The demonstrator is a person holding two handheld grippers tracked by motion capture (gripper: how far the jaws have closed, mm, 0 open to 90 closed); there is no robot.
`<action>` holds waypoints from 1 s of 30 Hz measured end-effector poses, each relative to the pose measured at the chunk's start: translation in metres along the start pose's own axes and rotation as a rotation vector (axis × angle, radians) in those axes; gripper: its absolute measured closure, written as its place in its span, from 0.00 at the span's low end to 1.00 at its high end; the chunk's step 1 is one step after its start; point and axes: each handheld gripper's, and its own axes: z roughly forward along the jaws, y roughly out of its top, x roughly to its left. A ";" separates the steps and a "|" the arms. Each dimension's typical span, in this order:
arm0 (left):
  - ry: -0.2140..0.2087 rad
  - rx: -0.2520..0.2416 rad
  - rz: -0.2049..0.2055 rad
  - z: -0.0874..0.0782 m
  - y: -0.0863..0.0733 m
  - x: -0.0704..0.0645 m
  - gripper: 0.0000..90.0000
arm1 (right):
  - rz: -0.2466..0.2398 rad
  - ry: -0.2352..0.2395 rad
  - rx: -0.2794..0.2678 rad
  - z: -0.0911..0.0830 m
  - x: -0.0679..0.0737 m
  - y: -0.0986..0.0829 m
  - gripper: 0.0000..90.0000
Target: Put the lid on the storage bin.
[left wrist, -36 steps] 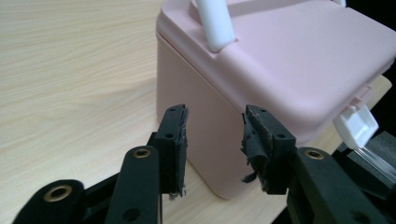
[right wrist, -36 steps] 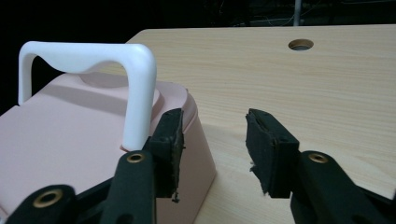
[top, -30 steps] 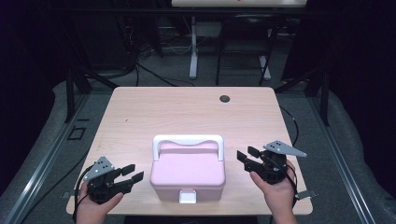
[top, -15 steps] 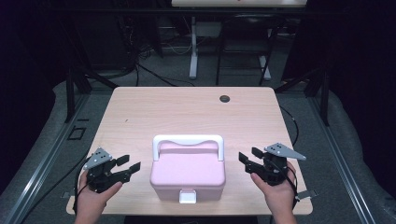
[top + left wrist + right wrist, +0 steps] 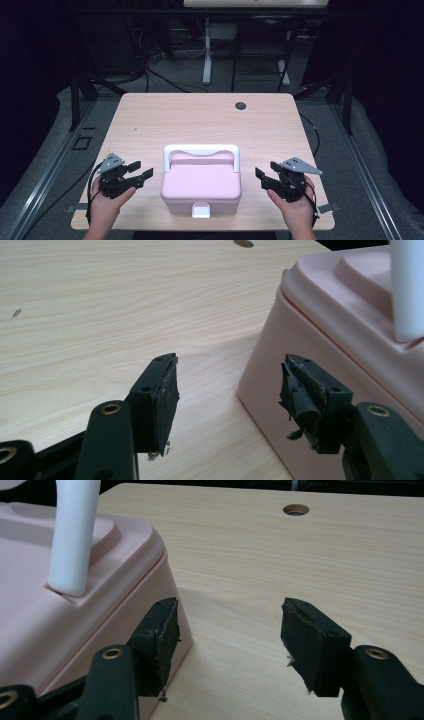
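Note:
A pink lidded box (image 5: 201,185) with a white handle (image 5: 201,150) raised and a white front latch (image 5: 201,210) sits near the front edge of the table (image 5: 200,120). My left gripper (image 5: 140,170) hovers just left of the box, open and empty; in the left gripper view (image 5: 227,395) the box's side (image 5: 320,340) is by the right jaw. My right gripper (image 5: 261,178) hovers just right of the box, open and empty; in the right gripper view (image 5: 227,635) the box (image 5: 60,595) lies beside the left jaw.
A round cable hole (image 5: 241,105) sits near the table's far edge. Behind the table are black frame posts, cables on the floor and a white table leg (image 5: 206,55). A rail (image 5: 40,175) runs along the floor at left.
My left gripper has moved up and toward the box's left side. My right gripper has shifted slightly lower and stays beside the box.

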 end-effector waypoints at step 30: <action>0.035 0.022 -0.019 0.007 -0.033 0.013 0.43 | -0.049 0.001 0.012 0.016 -0.003 -0.040 0.43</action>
